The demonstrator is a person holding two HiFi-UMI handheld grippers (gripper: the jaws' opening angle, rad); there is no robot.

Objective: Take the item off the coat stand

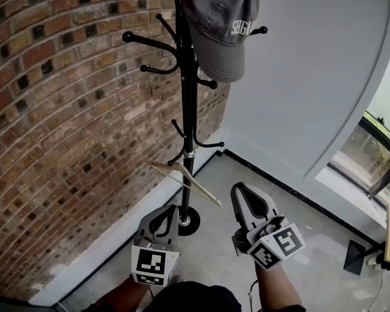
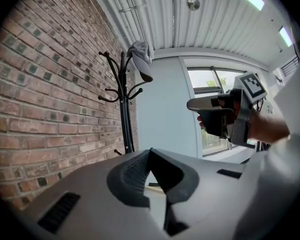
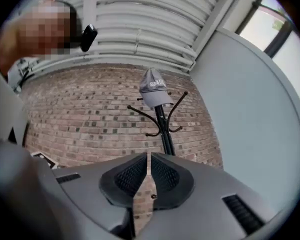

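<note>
The grey fabric baseball cap (image 1: 221, 25) hangs at the very top of the black metal coat stand (image 1: 188, 109), on the stand's side away from the red brick wall (image 1: 52, 109). It is high above both pairs of jaws and well apart from them. Both gripper views look up at it with nothing between the pads.

We hold the left gripper (image 1: 171, 208) low, just beside the stand's round base, with its jaws brought together at the tips on nothing. The right gripper (image 1: 239, 187) is also low, near the base on the side away from the brick wall. Its jaws are closed to a thin slit and hold nothing.

The cap's crown sits up on the stand's top and its brim points downward. Its long axis, from crown to brim, runs roughly up and down alongside the pole. White lettering shows on the front of the crown.

We count one cap, one coat stand, two grippers and one pale wooden clothes hanger (image 1: 185, 177). The hanger hangs tilted from a low hook of the stand, just above the base.
</note>
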